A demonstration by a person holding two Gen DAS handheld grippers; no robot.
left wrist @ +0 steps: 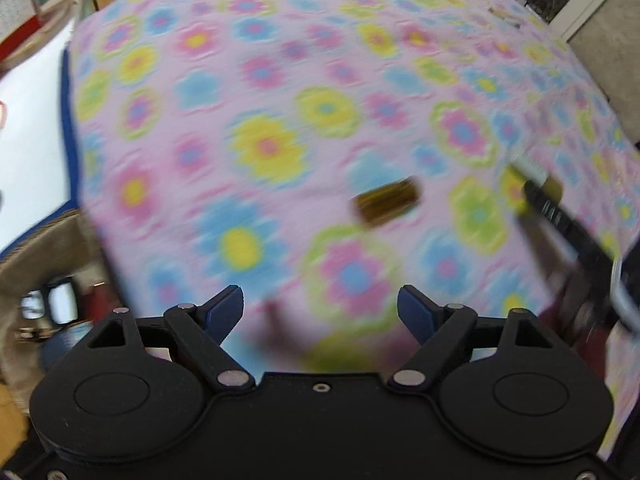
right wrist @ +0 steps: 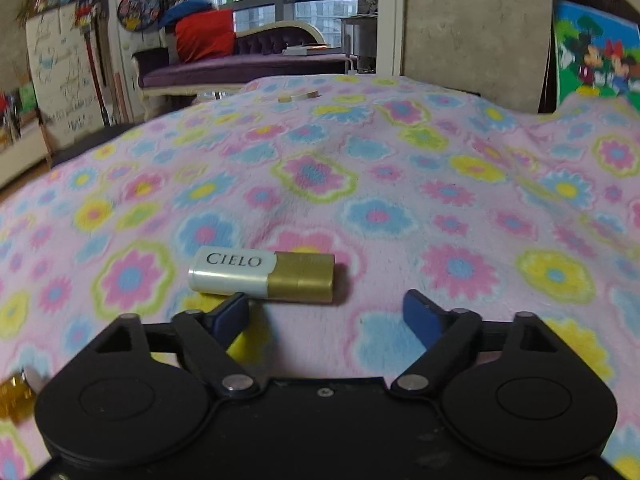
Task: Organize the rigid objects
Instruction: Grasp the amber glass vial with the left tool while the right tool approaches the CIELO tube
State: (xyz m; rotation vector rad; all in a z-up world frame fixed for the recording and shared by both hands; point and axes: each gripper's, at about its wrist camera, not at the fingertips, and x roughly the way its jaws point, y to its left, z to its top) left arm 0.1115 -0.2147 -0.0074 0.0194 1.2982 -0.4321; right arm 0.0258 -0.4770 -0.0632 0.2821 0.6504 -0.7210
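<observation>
A white and gold tube marked CIELO (right wrist: pixel 262 275) lies on its side on the flowered blanket (right wrist: pixel 400 184), just ahead of my right gripper (right wrist: pixel 326 314), which is open and empty, its left fingertip (right wrist: pixel 234 312) close to the tube. My left gripper (left wrist: pixel 320 308) is open and empty above the blanket (left wrist: pixel 280 80). The left wrist view is blurred. In it a small amber-gold cylinder (left wrist: pixel 386 200) lies ahead of the fingers, and the right gripper (left wrist: pixel 560 220) shows at the right by the tube's end (left wrist: pixel 532 168).
A gold object (right wrist: pixel 14 396) shows at the right wrist view's left edge. A small flat item (right wrist: pixel 298 97) lies at the blanket's far side. A purple sofa (right wrist: pixel 248 64) and a concrete pillar (right wrist: pixel 476 32) stand beyond. The blanket's left edge (left wrist: pixel 76 120) drops to the floor.
</observation>
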